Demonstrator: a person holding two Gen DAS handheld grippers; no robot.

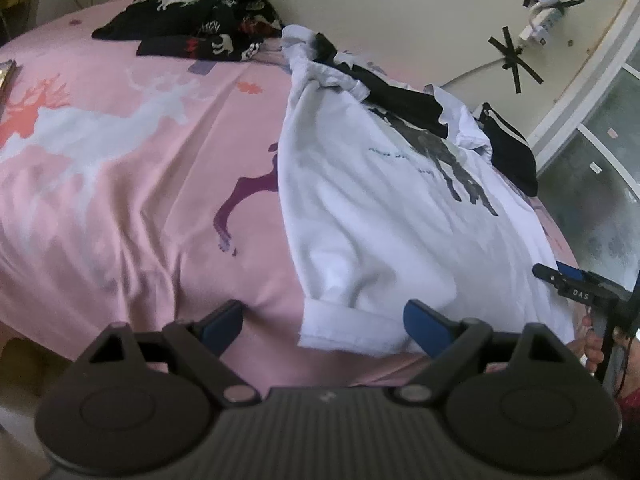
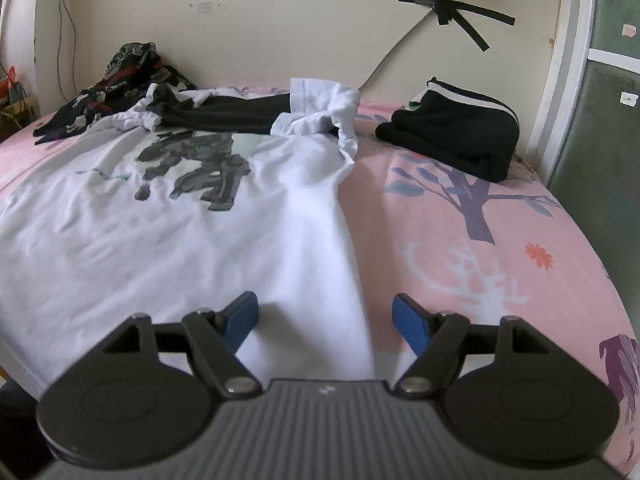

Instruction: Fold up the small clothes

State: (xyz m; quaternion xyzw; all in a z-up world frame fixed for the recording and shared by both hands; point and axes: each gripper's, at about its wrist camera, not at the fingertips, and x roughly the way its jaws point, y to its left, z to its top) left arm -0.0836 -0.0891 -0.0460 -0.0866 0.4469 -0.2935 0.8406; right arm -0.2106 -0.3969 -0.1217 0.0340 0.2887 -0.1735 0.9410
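A white T-shirt [image 1: 380,208] [image 2: 180,240] with a dark grey print lies spread print-up on the pink bedsheet [image 1: 120,180] [image 2: 500,272]. A black garment [image 1: 400,96] [image 2: 232,114] lies across its bunched collar end. My left gripper [image 1: 324,320] stands open over the shirt's near left hem corner, its pads clear of the cloth. My right gripper [image 2: 326,312] is open over the shirt's near right edge, which runs between its fingers without being pinched. The left wrist view also shows the right gripper [image 1: 560,274] at the shirt's right side.
A pile of dark patterned clothes [image 1: 200,20] [image 2: 120,84] lies at the back left by the wall. A folded black garment with white stripes [image 2: 452,136] [image 1: 512,152] sits at the back right. A window frame [image 2: 568,80] borders the bed on the right. A hand [image 1: 592,344] holds the right gripper.
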